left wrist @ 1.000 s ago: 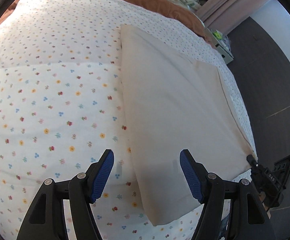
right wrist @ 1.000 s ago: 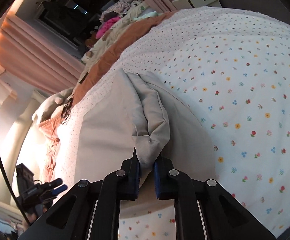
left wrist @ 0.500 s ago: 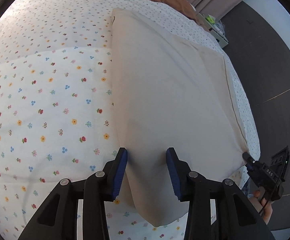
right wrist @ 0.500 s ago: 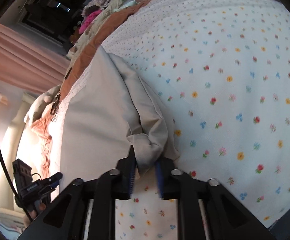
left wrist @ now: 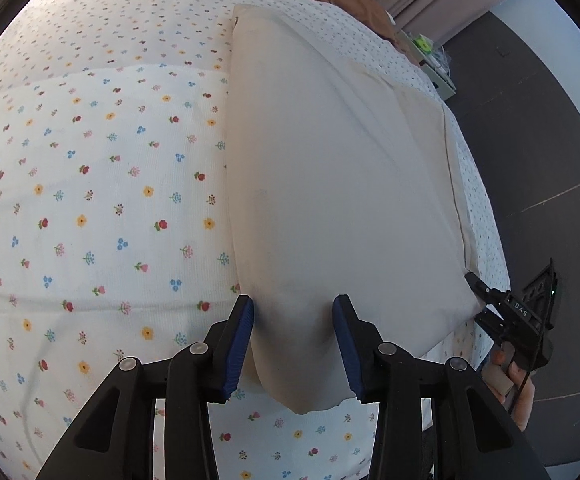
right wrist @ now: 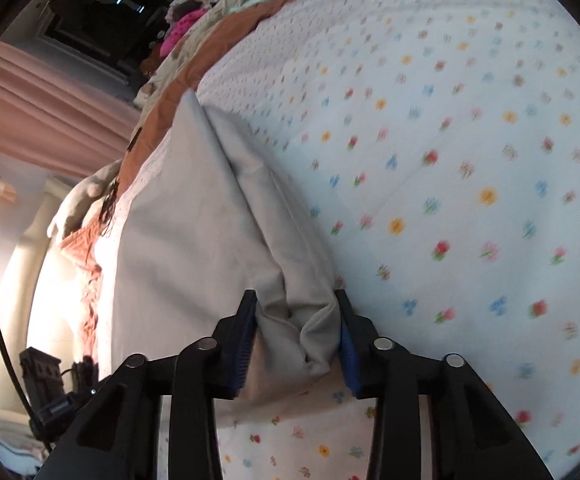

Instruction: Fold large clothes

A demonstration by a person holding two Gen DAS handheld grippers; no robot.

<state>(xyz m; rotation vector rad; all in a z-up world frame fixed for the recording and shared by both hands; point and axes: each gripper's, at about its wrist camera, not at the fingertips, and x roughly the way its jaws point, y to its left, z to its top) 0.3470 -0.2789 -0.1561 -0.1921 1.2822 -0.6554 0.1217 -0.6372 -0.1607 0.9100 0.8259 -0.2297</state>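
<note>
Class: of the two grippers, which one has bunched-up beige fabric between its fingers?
The right gripper: crumpled beige garment fills its jaws. The left gripper straddles a smooth, flat folded edge.

Even daylight, sharp left wrist view; right wrist view motion-blurred on the bedspread [right wrist: 469,168], glare far left; both fisheye-bent, edges black.

The flowers on the bed sheet [right wrist: 469,160] were smeared by motion blur in the right wrist view. The bunched beige cloth [right wrist: 301,320] hid the inner pads of the right hand-held gripper [right wrist: 297,336], so any contact there was unreadable.
</note>
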